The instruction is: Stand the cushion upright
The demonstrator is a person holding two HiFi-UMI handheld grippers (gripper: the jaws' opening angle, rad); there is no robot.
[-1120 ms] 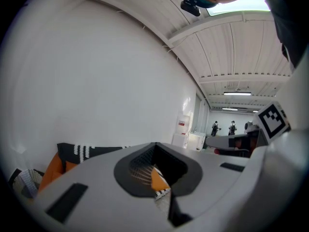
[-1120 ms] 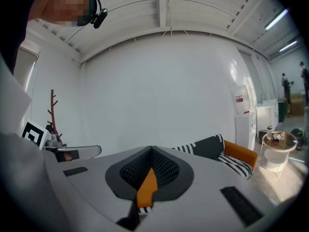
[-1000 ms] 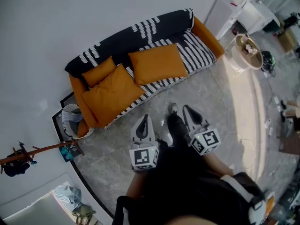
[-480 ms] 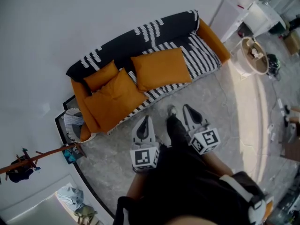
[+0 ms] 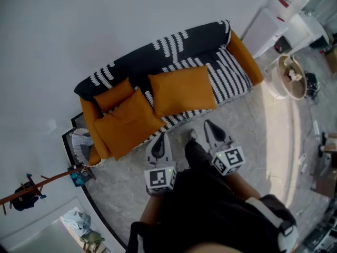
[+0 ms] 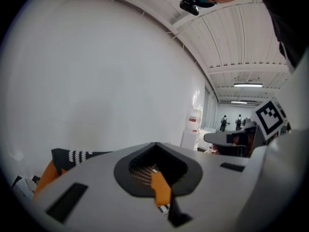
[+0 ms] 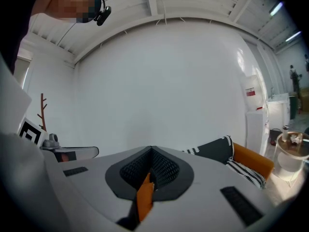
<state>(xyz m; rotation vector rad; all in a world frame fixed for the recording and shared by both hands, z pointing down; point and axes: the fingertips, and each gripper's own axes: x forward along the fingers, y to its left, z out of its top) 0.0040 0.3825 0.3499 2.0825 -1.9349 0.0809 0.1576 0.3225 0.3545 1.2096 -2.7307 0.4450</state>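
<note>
An orange sofa (image 5: 247, 57) with a black-and-white striped cover stands against the white wall. A large orange cushion (image 5: 181, 91) lies flat on its seat near the middle. Two more orange cushions (image 5: 129, 123) lean at the left end. My left gripper (image 5: 160, 137) and right gripper (image 5: 208, 124) hover side by side over the floor just in front of the seat edge, apart from the cushions. Both are shut with nothing held. In the left gripper view the closed gripper (image 6: 154, 146) fills the lower frame. The right gripper (image 7: 151, 149) does the same in its own view, with the sofa's arm (image 7: 253, 161) at the right.
A wire basket (image 5: 81, 141) sits by the sofa's left end, with a coat rack (image 5: 31, 186) beyond it. A round white tub (image 5: 289, 78) and a water dispenser (image 5: 284, 7) stand to the right. My shoe (image 5: 192, 136) is between the grippers on the grey floor.
Both grippers and I have moved forward toward the sofa, which now lies closer to the fingertips. The jaws stay shut and the cushions have not moved.
</note>
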